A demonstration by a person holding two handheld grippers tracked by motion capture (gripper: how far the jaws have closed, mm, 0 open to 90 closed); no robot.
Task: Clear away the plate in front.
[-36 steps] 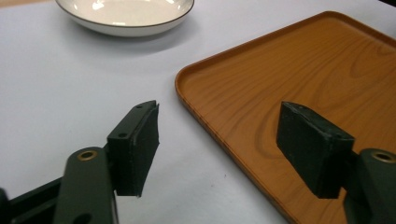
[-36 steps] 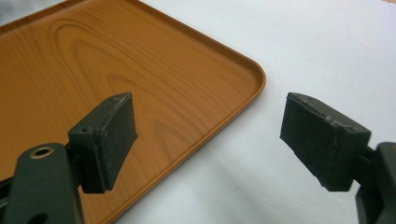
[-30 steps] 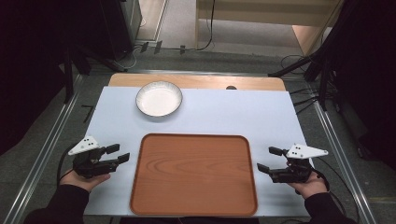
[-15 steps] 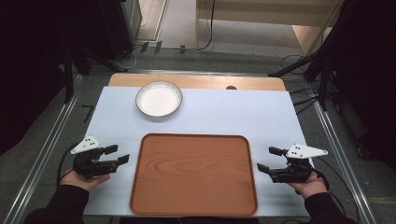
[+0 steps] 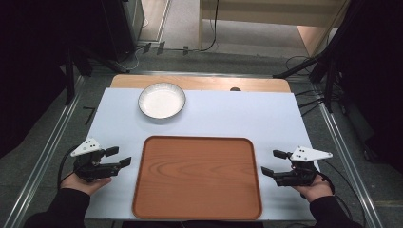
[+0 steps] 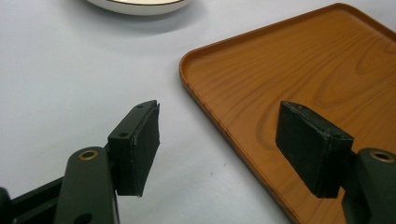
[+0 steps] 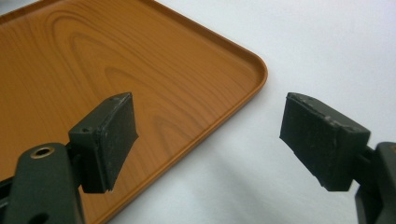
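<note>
Now the left gripper (image 5: 118, 157), at about eight o'clock on the table, shows jaws that have just been opening, spread wider than a second ago with nothing between them; in the left gripper view (image 6: 217, 149) they straddle the near left rim of the tray. Both hands rest where they were. The right gripper (image 5: 274, 162), at four o'clock, holds its jaws spread as before, empty, and in the right gripper view (image 7: 205, 144) they frame the tray's rounded corner. The rectangular wood-grain brown tray (image 5: 197, 178) lies at six o'clock between the two grippers, bare inside. The round white bowl (image 5: 162, 100) sits at eleven o'clock on the white tabletop sheet (image 5: 247, 114), well apart from both grippers, unchanged and empty.
</note>
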